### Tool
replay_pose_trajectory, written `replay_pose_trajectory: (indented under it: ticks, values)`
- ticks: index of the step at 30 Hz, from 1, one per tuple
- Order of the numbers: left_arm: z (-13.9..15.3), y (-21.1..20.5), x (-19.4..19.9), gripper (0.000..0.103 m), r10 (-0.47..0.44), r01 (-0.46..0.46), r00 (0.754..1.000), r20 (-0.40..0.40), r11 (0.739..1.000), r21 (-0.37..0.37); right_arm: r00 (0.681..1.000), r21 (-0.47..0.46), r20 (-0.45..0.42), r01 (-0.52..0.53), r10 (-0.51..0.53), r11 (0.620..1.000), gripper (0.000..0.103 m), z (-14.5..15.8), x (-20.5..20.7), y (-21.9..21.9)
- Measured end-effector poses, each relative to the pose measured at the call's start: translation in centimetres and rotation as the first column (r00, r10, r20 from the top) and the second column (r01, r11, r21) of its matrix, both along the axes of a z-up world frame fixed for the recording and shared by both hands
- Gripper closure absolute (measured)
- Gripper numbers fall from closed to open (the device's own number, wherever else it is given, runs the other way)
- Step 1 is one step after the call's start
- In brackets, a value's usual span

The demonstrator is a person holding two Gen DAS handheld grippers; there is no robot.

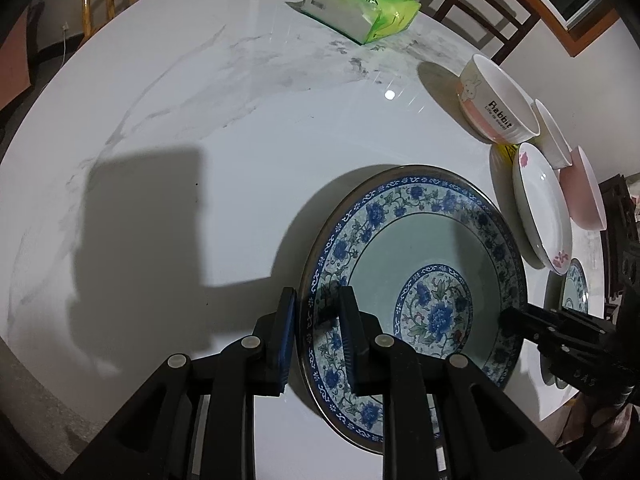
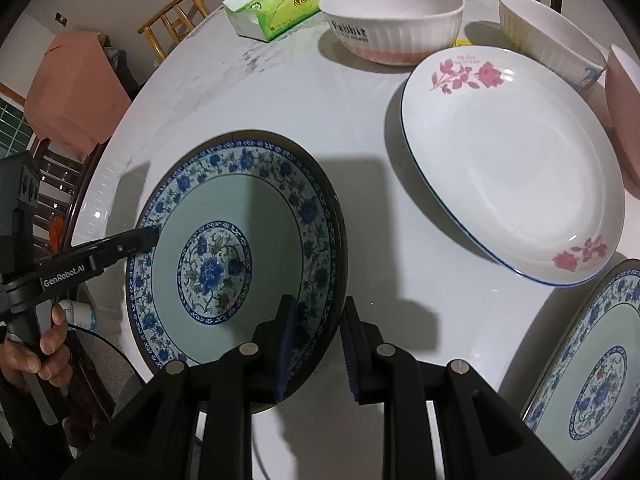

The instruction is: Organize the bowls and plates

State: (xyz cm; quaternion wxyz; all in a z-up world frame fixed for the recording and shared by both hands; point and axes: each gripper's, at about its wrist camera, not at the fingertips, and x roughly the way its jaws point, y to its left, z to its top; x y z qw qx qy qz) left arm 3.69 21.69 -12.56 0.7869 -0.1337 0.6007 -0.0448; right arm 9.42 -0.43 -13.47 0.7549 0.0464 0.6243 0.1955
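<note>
Both grippers, left gripper [image 1: 318,320] and right gripper [image 2: 318,328], pinch the blue floral plate [image 2: 240,264] rim, jaws narrowly apart; bare table [image 1: 240,140] at ten o'clock.

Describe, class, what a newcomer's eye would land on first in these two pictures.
First, the large blue-and-white floral porcelain plate, gripped at opposite rims by the left gripper and the right gripper over the white marble-patterned table. Next, the white oval plate with pink roses to its right in the right wrist view, with the white ribbed "Rabbit" bowl and green tissue pack behind.
</note>
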Motion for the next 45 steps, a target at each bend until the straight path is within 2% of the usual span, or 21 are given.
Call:
replay_pose_trajectory:
  ticks: [7, 9, 14, 17, 25, 29, 39, 45]
  values:
    - [0.0, -0.2, 0.0, 0.082, -0.007, 0.007, 1.000, 0.006, 1.000, 0.010, 1.000, -0.004, 0.009, -0.018, 0.018, 1.000, 0.078, 0.0, -0.3, 0.0]
    - [-0.1, -0.1, 0.1, 0.077, -0.005, 0.005, 1.000, 0.002, 1.000, 0.012, 1.000, -0.006, 0.009, -0.019, 0.019, 1.000, 0.078, 0.0, -0.3, 0.0]
    - [0.1, 0.2, 0.0, 0.055, 0.021, -0.021, 1.000, 0.009, 0.999, 0.038, 1.000, -0.011, 0.011, -0.025, 0.026, 1.000, 0.076, 0.3, -0.3, -0.1]
    - [0.6, 0.2, -0.2, 0.050, 0.014, -0.016, 0.999, 0.029, 0.998, 0.052, 0.999, -0.018, 0.023, -0.024, 0.024, 1.000, 0.072, 0.5, -0.4, -0.4]
    - [3.6, -0.9, -0.9, 0.047, 0.029, -0.045, 0.992, 0.122, 0.990, 0.131, 0.998, -0.040, 0.059, -0.034, 0.036, 0.999, 0.070, 1.7, -1.2, -1.7]
    - [5.1, -2.5, -1.3, 0.046, -0.001, -0.025, 0.987, 0.163, 0.987, 0.159, 0.997, -0.053, 0.072, -0.036, 0.040, 0.998, 0.070, 2.4, -1.8, -2.7]
    - [7.1, -8.0, -2.0, 0.042, -0.101, 0.072, 0.973, 0.207, 0.987, 0.141, 0.993, -0.121, 0.117, -0.006, 0.020, 0.993, 0.070, 3.6, -3.1, -6.0]
    - [7.1, -11.1, -2.5, 0.039, -0.149, 0.125, 0.968, 0.202, 0.984, 0.128, 0.990, -0.141, 0.140, 0.011, 0.009, 0.990, 0.070, 4.0, -4.0, -7.5]
